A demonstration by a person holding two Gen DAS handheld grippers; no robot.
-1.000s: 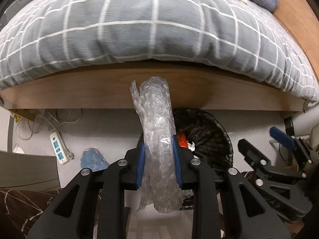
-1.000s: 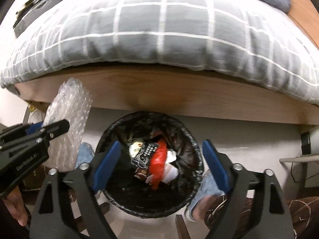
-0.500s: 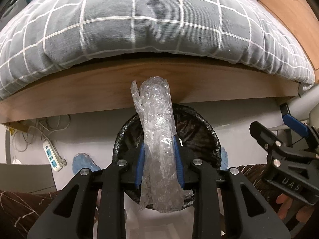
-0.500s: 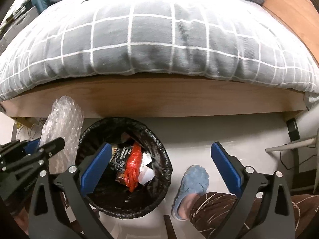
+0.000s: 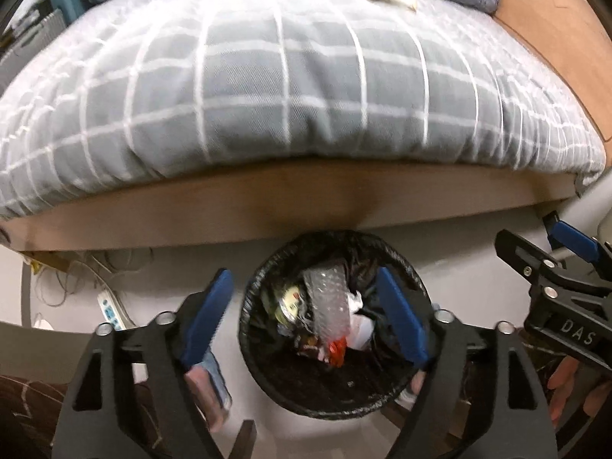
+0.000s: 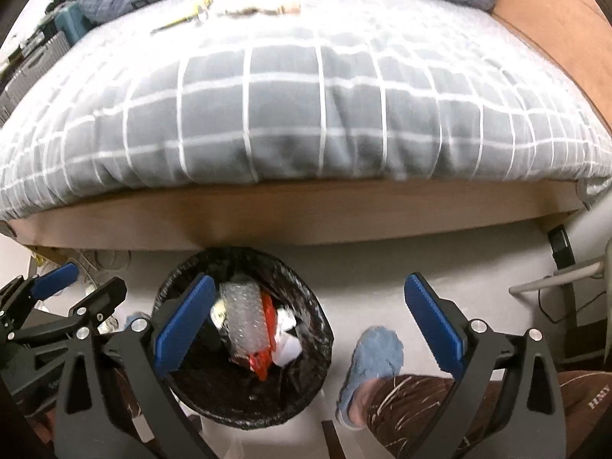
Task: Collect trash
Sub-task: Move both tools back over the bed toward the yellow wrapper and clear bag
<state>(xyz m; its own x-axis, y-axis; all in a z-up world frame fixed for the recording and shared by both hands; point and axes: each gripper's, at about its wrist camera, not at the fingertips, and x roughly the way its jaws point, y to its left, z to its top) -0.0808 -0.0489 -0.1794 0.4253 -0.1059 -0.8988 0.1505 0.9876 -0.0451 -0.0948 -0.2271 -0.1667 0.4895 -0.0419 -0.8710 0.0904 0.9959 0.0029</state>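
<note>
A black-lined trash bin (image 5: 252,302) (image 6: 321,329) stands on the floor against the bed frame. A roll of clear bubble wrap (image 5: 329,308) (image 6: 246,317) lies in it on top of red and white wrappers. My left gripper (image 5: 306,317) hangs above the bin, its jaws opening wide, nothing between the blue pads. My right gripper (image 6: 311,325) is open and empty, to the right of the bin, above the floor. It also shows at the right edge of the left wrist view as the right gripper (image 5: 550,256). The left gripper (image 6: 65,290) shows at the left edge of the right wrist view.
A bed with a grey checked duvet (image 5: 290,88) and wooden frame (image 5: 306,202) fills the far side; small litter (image 6: 229,9) lies on top near the pillows. A power strip and cables (image 5: 107,306) lie at the left. The person's blue slipper (image 6: 375,359) stands right of the bin.
The left gripper's jaws have parted and let go of the bubble wrap, which now lies in the bin. Both grippers have risen, showing more of the bed. The right gripper widened slightly.
</note>
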